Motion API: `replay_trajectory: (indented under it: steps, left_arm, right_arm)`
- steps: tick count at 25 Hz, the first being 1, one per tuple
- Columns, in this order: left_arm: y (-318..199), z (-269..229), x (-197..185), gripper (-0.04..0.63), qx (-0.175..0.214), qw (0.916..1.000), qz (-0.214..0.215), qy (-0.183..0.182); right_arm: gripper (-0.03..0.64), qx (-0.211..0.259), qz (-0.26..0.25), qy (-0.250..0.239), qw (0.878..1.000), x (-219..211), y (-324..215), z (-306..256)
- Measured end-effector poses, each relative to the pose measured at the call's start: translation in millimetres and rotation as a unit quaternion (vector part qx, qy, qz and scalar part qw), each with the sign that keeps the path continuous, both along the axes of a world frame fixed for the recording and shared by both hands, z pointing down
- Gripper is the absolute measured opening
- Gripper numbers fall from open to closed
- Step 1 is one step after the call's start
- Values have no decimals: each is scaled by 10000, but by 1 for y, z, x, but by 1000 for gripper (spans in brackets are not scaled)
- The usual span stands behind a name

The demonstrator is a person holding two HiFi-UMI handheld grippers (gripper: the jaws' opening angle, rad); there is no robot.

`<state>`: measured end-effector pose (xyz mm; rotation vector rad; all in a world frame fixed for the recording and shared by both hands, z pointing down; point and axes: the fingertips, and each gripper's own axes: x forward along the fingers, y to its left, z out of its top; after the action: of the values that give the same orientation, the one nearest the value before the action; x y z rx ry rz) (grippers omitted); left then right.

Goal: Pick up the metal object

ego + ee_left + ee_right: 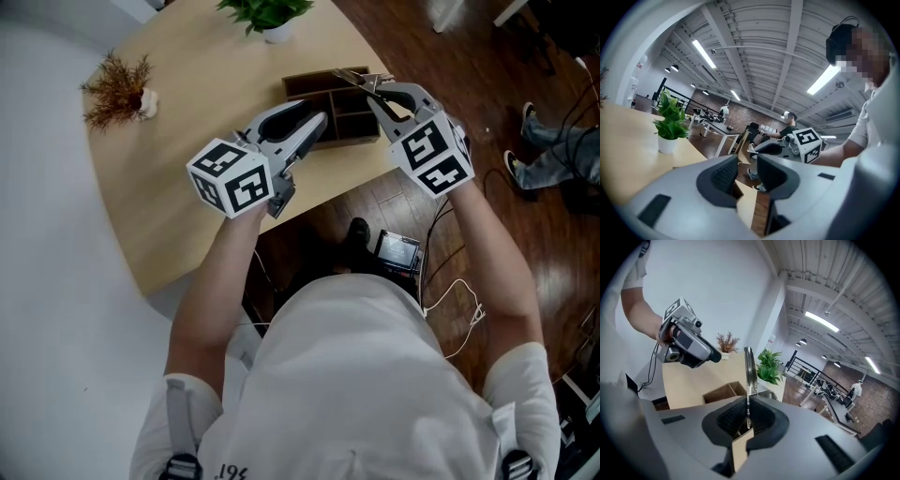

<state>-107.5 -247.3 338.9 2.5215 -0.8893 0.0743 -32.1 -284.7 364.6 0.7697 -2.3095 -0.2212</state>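
A thin metal utensil (749,373) stands up edge-on from between the jaws of my right gripper (748,420), which is shut on its lower end. In the head view the utensil (356,79) sticks out to the left from the right gripper (377,94), above the brown wooden compartment box (309,86). My left gripper (319,120) hovers over the box's near left corner. Its jaws (747,171) stand a little apart with nothing between them. The right gripper's marker cube (806,143) shows across from it.
The box sits near the front edge of a light wooden table (187,141). A green potted plant (267,14) and a dried plant (117,86) stand farther back. Below the edge are dark floor, cables, a small device (398,251) and another person's feet (534,159).
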Motion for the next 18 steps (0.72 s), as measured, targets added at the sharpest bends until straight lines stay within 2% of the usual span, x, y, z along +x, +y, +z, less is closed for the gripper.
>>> replay_trajectory:
  steps: [8,18]
  left_arm:
    - [18,-36,-1,106,393,9990,-66,181]
    - [54,-55,0,106,447,9980,-118,425]
  right_arm:
    - [11,153,176,-465,9986,4,18,-38]
    - [11,227,371,-860,9953,16,48,-62]
